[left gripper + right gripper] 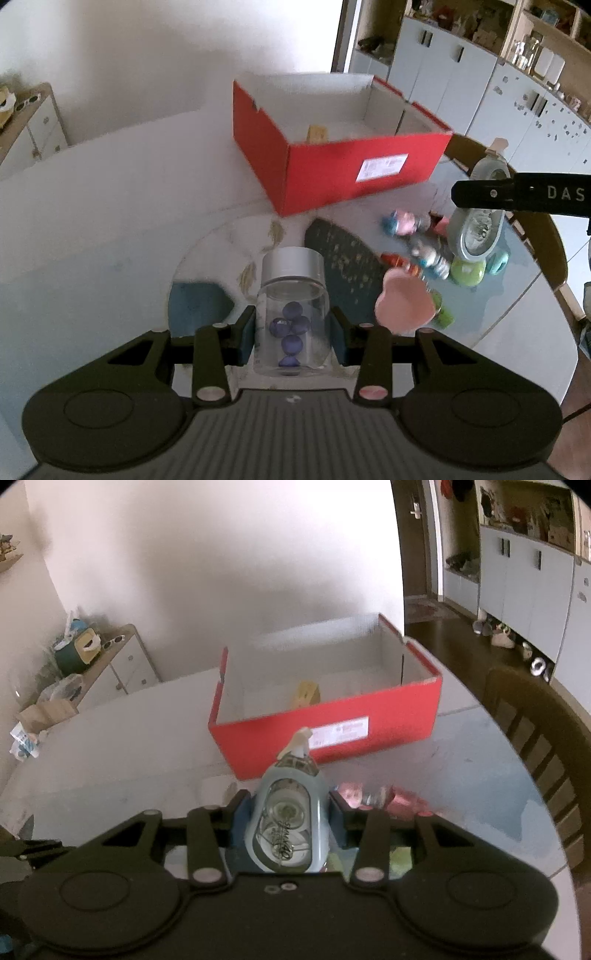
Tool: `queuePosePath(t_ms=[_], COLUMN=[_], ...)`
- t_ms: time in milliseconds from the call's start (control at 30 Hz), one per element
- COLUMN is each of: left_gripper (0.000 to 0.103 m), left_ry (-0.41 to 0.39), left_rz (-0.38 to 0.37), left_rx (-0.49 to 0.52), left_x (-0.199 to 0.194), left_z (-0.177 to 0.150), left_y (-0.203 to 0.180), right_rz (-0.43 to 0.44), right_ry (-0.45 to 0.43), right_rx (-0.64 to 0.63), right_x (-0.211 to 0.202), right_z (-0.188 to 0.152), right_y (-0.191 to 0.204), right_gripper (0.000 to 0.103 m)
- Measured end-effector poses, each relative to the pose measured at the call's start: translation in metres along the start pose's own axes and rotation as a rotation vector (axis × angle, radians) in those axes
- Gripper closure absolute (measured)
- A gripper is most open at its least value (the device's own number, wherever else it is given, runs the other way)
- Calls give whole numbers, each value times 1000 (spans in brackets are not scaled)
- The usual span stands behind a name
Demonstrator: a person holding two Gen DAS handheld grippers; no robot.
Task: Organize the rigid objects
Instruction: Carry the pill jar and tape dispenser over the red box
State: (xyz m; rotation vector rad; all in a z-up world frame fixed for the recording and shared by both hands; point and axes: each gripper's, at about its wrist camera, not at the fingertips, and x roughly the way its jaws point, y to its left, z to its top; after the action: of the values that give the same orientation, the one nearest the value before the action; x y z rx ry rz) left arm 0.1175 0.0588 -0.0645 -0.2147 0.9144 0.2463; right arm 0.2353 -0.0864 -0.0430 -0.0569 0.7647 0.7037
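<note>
Left gripper (291,332) clamped on a clear jar (291,306), lower centre; right gripper (282,819) clamped on a tape dispenser (286,823), lower centre. Carry both level over the red box (332,734) rim, mid-frame, before releasing

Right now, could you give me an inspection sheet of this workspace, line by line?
Surface: grey table, worn patches near the middle.
Job's things: open red box with one small yellow object inside; clear jar with silver lid, holding purple beads; pale blue correction tape dispenser.
Clutter: small colourful toys, a green ball, a pink piece.
Grippers: left gripper shut on the jar; right gripper shut on the dispenser.
Cables: thin dark cord at the lower right edge of the left view, unclear.
Surroundings: wooden chair, white cabinets, low dresser.
</note>
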Motion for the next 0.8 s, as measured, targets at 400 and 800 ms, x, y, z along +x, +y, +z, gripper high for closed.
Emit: queuePosePath(t_ms=[400, 800], left_gripper=[63, 63], left_ry=[-79, -129], left_rz=[-14, 9], left_rx=[46, 103], left_x=[-17, -2], left_z=[57, 116], left_y=[-15, -36], right_rz=[-13, -44], right_ry=[-75, -133], right_rx=[-99, -108], right_x=[-18, -9], right_z=[49, 90], right_y=[-9, -37], right_gripper=[59, 59])
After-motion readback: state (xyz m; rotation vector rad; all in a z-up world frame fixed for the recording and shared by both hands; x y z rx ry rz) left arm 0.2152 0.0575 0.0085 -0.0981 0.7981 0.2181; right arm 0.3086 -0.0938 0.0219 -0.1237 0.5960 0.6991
